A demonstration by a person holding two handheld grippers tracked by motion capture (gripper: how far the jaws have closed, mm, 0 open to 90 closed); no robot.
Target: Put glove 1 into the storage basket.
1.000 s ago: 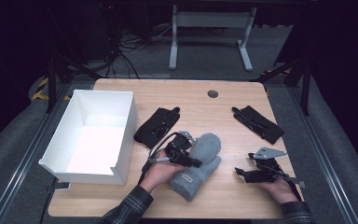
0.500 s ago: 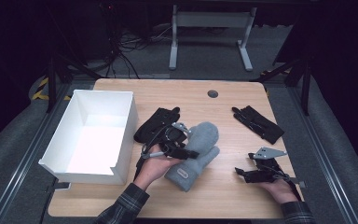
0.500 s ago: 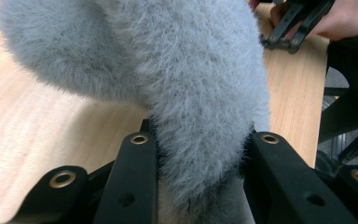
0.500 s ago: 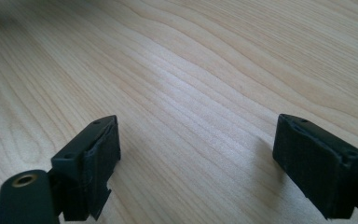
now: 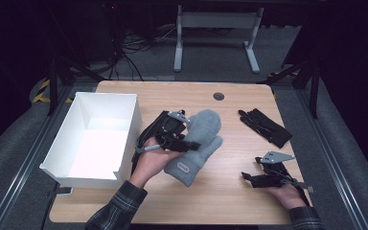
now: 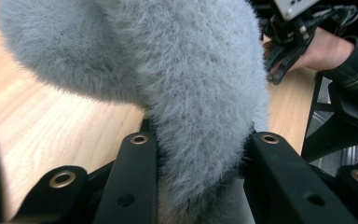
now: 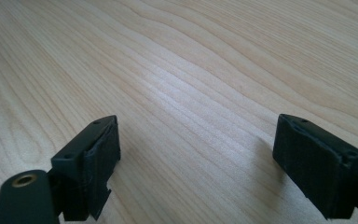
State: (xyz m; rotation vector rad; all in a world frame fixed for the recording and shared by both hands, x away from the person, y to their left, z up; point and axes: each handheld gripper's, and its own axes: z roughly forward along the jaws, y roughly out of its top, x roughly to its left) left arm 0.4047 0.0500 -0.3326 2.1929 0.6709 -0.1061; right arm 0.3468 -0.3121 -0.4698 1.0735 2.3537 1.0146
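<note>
**Left gripper pinches the grey mitten above the table**

The left gripper [image 5: 184, 141] has its 2 black jaws clamped on the grey mitten [image 5: 196, 143], near the middle of the wooden table [image 5: 220, 191] and just right of the white box [image 5: 84, 167]. In the left gripper view the fuzzy grey fabric is squeezed between the jaws and bulges out above them, with bare table wood visible under it on the left. From the high view the mitten lies slanted, its rounded end pointing away from the person and its cuff, with a small label, toward the near edge; whether the cuff touches the wood cannot be told.

A black glove [image 5: 154, 128] lies partly hidden beneath the left gripper, between the box and the mitten. Another black glove [image 5: 264, 127] lies flat at the right side of the table, well apart from the mitten.

The right gripper [image 7: 196, 158] rests low near the right front of the table, its 2 jaws spread wide with nothing but bare wood between them
</note>
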